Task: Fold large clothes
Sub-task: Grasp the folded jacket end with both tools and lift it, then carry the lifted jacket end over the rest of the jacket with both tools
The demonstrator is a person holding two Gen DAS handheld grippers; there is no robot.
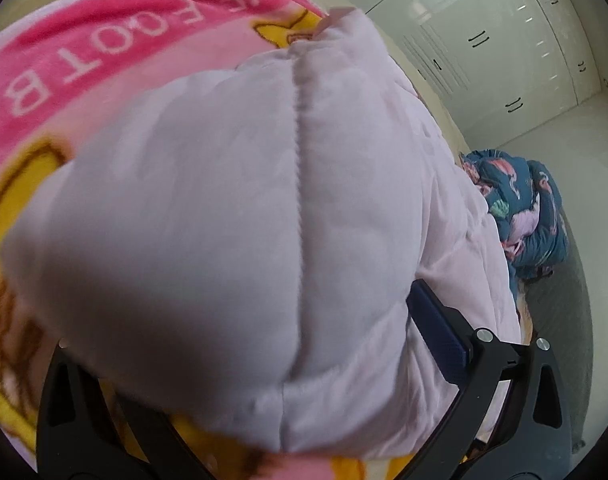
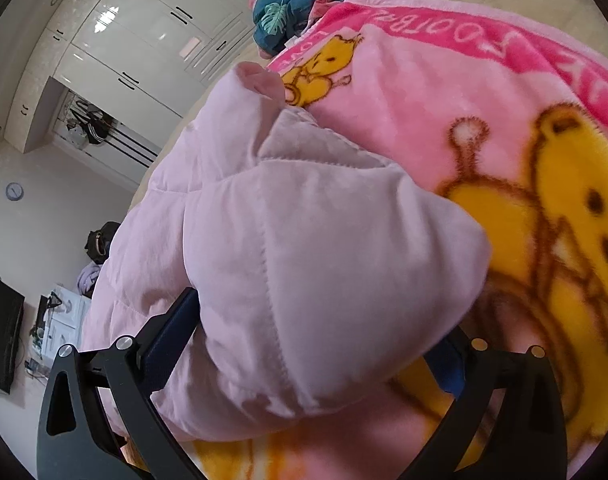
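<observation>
In the left wrist view, the left tongs [image 1: 264, 360] sit around a thick bunch of the pale pink quilted jacket [image 1: 232, 208], which fills the frame and hides the left finger; only the blue pad of the right finger [image 1: 436, 332] shows, pressed against the fabric. The tongs look clamped on the jacket. The jacket lies on a pink fleece blanket [image 1: 104, 40] with yellow bear prints, spread over the bed. At the far right a crumpled teal flamingo-print quilt [image 1: 520, 216] rests well apart from the jacket.

In the right wrist view, the right tongs [image 2: 316, 340] hold another puffed fold of the same jacket between both blue pads, so they too appear clamped on it. White wardrobe doors [image 2: 144, 32] stand at the far left.

The jacket seems soft, padded and light but bulky; its smooth shell is likely slippery and the filling will spring back. A firm hold would best go on a stitched seam [image 1: 300, 160] or hem, where layers are thin enough to pinch through.
</observation>
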